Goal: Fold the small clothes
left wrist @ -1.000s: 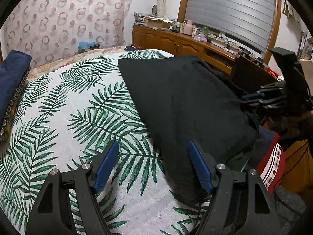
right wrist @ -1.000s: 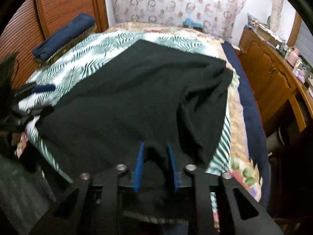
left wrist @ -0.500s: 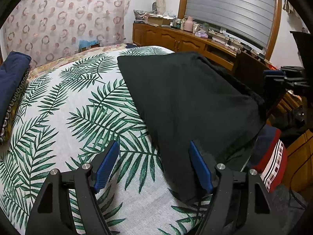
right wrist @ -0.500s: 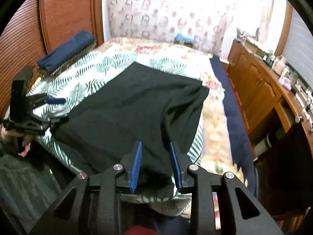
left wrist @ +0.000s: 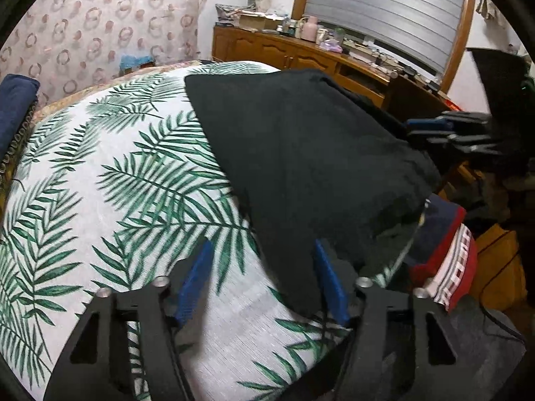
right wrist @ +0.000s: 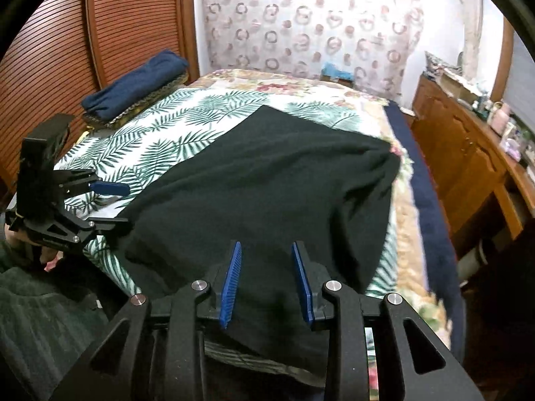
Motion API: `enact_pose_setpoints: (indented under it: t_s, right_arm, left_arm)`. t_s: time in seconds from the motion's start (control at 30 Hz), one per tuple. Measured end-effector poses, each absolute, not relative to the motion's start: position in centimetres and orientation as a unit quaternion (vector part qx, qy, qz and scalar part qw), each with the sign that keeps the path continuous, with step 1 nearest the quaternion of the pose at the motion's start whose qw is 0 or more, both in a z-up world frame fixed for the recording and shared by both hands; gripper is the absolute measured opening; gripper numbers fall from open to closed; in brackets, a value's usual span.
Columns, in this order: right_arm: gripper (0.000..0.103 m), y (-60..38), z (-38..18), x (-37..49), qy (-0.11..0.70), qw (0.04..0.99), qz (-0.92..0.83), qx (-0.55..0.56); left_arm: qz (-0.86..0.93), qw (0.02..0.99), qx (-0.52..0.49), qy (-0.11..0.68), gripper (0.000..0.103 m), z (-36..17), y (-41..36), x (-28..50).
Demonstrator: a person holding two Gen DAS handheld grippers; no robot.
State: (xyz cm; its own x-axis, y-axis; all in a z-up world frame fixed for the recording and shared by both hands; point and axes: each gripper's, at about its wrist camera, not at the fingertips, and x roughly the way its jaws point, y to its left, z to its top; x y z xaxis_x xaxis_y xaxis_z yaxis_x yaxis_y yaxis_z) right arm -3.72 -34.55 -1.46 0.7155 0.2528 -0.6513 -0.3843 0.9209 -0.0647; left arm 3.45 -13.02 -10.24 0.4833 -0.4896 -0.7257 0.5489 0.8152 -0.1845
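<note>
A black garment [left wrist: 301, 153] [right wrist: 267, 180] lies spread over the palm-leaf bed cover [left wrist: 100, 183] [right wrist: 160, 140], with its near edge hanging off the bed. My left gripper [left wrist: 264, 277] [right wrist: 113, 204] is at the garment's near left corner. Its jaws are closing, the corner lies between them beside the right pad, and the pads stand apart from the cloth. My right gripper [right wrist: 267, 280] [left wrist: 413, 132] hovers over the near right edge, its blue pads apart and black cloth showing below the gap, not pinched.
A folded navy blanket [right wrist: 133, 83] [left wrist: 13, 107] lies at the bed's far left by a slatted wooden door [right wrist: 117, 16]. A cluttered wooden sideboard [left wrist: 284, 53] [right wrist: 468, 153] runs along the right. A red, white and navy cloth [left wrist: 448, 267] hangs below the bed's near corner.
The left jaws have narrowed around the garment's corner. The right gripper has drawn back and a little up from the cloth, and its jaws have widened.
</note>
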Motion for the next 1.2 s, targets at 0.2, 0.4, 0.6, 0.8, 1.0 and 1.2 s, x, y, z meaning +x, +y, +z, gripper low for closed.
enact_pose_setpoints:
  t_s: [0.2, 0.4, 0.6, 0.8, 1.0, 1.2]
  right_arm:
    - [0.050, -34.5, -3.0, -1.8, 0.351, 0.912, 0.197, -0.083]
    - [0.059, -34.2, -3.3, -2.0, 0.337, 0.915, 0.206, -0.079]
    - [0.066, -33.3, -3.2, -3.1, 0.320, 0.916, 0.228, -0.078]
    - [0.066, -33.2, -3.7, -3.3, 0.324, 0.914, 0.225, -0.097]
    - [0.066, -35.3, -6.1, -1.6, 0.352, 0.912, 0.169, -0.127]
    - [0.056, -36.8, -6.1, -1.1, 0.350, 0.914, 0.152, -0.136]
  left_arm:
    - [-0.349, 0.834, 0.022, 0.426, 0.015, -9.8, -13.5, 3.2]
    - [-0.373, 0.848, 0.010, 0.375, 0.007, -5.2, -14.1, 3.6]
    - [-0.372, 0.869, 0.031, 0.325, 0.007, -0.7, -16.9, 5.2]
    - [-0.356, 0.878, 0.019, 0.320, 0.007, 0.2, -18.6, 8.7]
    - [-0.332, 0.887, 0.008, 0.320, 0.006, -0.2, -18.0, 10.0]
    - [-0.326, 0.890, -0.002, 0.319, 0.006, -0.1, -16.9, 10.9]
